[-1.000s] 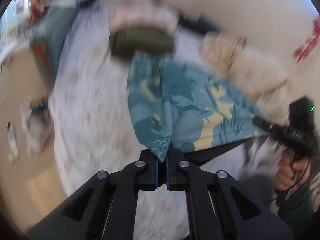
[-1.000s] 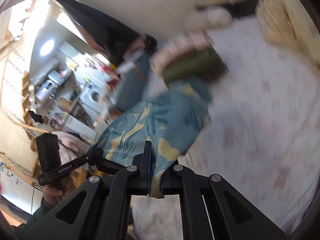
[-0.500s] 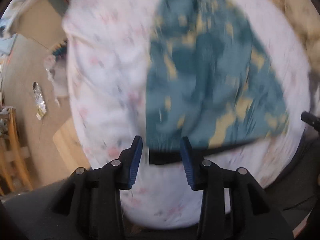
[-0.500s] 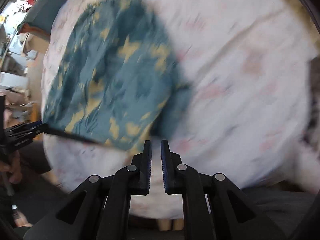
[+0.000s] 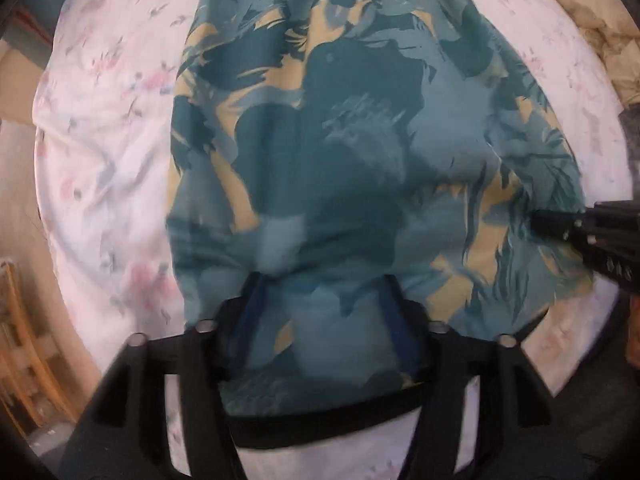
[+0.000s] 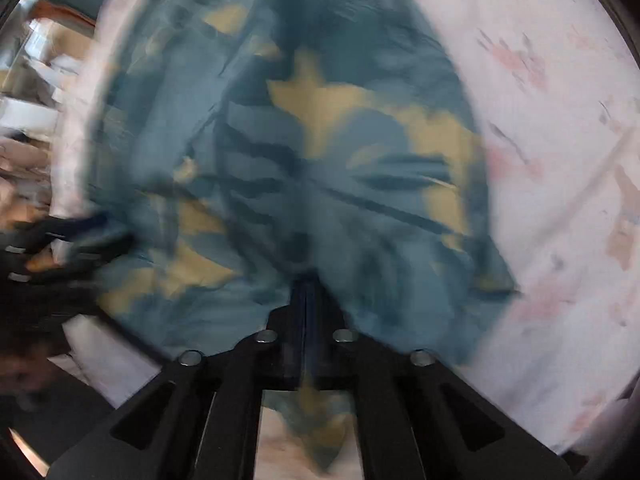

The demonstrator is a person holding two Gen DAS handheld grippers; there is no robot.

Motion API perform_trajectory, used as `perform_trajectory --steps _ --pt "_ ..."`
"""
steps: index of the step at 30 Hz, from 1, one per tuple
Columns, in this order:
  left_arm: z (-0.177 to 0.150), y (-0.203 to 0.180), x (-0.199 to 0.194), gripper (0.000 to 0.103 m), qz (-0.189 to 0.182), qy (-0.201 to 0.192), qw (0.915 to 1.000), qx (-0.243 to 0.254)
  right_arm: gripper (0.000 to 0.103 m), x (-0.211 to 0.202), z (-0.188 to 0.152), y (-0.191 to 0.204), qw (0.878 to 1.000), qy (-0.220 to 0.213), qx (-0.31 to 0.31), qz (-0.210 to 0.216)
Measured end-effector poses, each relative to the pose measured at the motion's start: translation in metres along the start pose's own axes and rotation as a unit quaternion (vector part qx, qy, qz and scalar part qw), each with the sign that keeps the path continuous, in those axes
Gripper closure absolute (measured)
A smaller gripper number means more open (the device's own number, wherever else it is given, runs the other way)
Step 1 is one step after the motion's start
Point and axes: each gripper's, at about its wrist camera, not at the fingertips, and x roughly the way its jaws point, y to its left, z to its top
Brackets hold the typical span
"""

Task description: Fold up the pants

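Note:
The teal pants with a yellow leaf print (image 5: 340,128) lie spread on the white floral bedsheet (image 5: 108,128). My left gripper (image 5: 320,304) is open, its jaws wide apart and low over the pants' near edge by the black waistband (image 5: 320,428). My right gripper (image 6: 306,300) is shut on a fold of the pants (image 6: 320,168) at their near edge. The right gripper also shows at the right edge of the left wrist view (image 5: 592,232). The left gripper shows blurred at the left edge of the right wrist view (image 6: 60,248).
The bed (image 6: 560,160) fills most of both views. A beige quilt (image 5: 592,12) lies at the far right of the bed. A wooden floor and wooden frame (image 5: 20,344) are to the left of the bed.
The pants were held up by both grippers, then laid flat on the bed. My left gripper opened and let go. Both grippers have come down close to the pants.

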Motion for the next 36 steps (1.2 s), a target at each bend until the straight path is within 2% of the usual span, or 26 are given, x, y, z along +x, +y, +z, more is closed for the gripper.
perform_trajectory --steps 2,3,4,5,6,9,11,12,13,15,17,19,22,25,27,28,29,30,31,33,35,36 --pt "-0.005 0.007 -0.005 0.045 0.011 0.003 0.9999 -0.008 0.103 -0.01 -0.007 -0.007 0.995 -0.002 -0.029 -0.093" --pt "-0.005 0.01 -0.005 0.045 0.017 0.007 0.9998 -0.011 0.101 -0.011 -0.01 -0.011 0.994 0.009 -0.031 -0.101" --pt "-0.004 0.014 -0.006 0.045 0.02 0.009 0.9996 -0.017 0.097 -0.013 -0.012 -0.016 0.997 0.018 -0.027 -0.076" --pt "-0.003 0.018 -0.008 0.045 0.019 0.01 0.9995 -0.024 0.097 -0.02 -0.012 -0.02 0.999 0.015 -0.016 -0.038" --pt "0.0 0.021 -0.015 0.045 0.016 0.003 0.9993 -0.032 0.097 -0.029 -0.011 -0.022 1.0 0.004 -0.008 -0.022" --pt "0.018 0.037 -0.052 0.045 0.001 -0.043 0.9972 -0.062 0.097 -0.071 0.003 -0.02 0.998 -0.066 -0.012 -0.004" --pt "0.035 0.046 -0.072 0.045 -0.001 -0.079 0.9946 -0.068 0.096 -0.097 0.022 -0.022 0.993 -0.112 0.0 0.043" --pt "0.045 0.053 -0.081 0.046 -0.001 -0.109 0.9916 -0.07 0.092 -0.106 0.031 -0.023 0.99 -0.127 0.004 0.057" --pt "0.054 0.058 -0.086 0.049 -0.002 -0.128 0.9895 -0.067 0.091 -0.114 0.044 -0.022 0.987 -0.144 0.004 0.066" --pt "0.075 0.055 -0.08 0.061 -0.015 -0.134 0.9901 -0.04 0.091 -0.121 0.075 -0.012 0.983 -0.165 -0.008 0.085" --pt "0.097 0.044 -0.074 0.079 -0.014 -0.139 0.99 -0.019 0.091 -0.112 0.099 -0.002 0.98 -0.171 -0.008 0.1" --pt "0.121 0.04 -0.063 0.085 -0.005 -0.149 0.9888 -0.003 0.091 -0.095 0.137 0.012 0.98 -0.169 -0.014 0.1" --pt "0.144 0.038 -0.04 0.094 0.001 -0.147 0.9892 -0.002 0.092 -0.065 0.173 0.027 0.985 -0.157 -0.027 0.068" --pt "0.163 0.042 -0.019 0.095 -0.011 -0.126 0.9918 -0.018 0.092 -0.036 0.194 0.031 0.99 -0.135 -0.044 0.005" --pt "0.169 0.043 -0.001 0.095 0.012 -0.1 0.9949 0.002 0.102 -0.023 0.205 0.018 0.989 -0.131 -0.039 -0.052" --pt "0.17 0.043 0.008 0.094 0.027 -0.086 0.9958 0.014 0.102 -0.021 0.211 0.006 0.986 -0.137 -0.03 -0.087" --pt "0.169 0.043 0.015 0.094 0.032 -0.077 0.996 0.032 0.1 -0.021 0.214 -0.007 0.983 -0.138 -0.019 -0.123" --pt "0.17 0.044 0.015 0.094 0.028 -0.084 0.9952 0.041 0.092 -0.022 0.217 -0.021 0.981 -0.135 -0.004 -0.137" --pt "0.17 0.046 0.012 0.094 0.022 -0.084 0.9954 0.04 0.091 -0.024 0.218 -0.037 0.985 -0.131 0.012 -0.11" --pt "0.173 0.054 0.002 0.092 -0.015 -0.074 0.9971 0.009 0.092 -0.036 0.218 -0.054 0.989 -0.13 0.02 -0.068" --pt "0.176 0.064 -0.016 0.087 -0.078 -0.077 0.9937 -0.023 0.09 -0.051 0.219 -0.055 0.989 -0.143 0.005 -0.029" --pt "0.179 0.068 -0.028 0.084 -0.095 -0.091 0.9909 -0.031 0.09 -0.059 0.22 -0.054 0.989 -0.148 -0.004 -0.001"
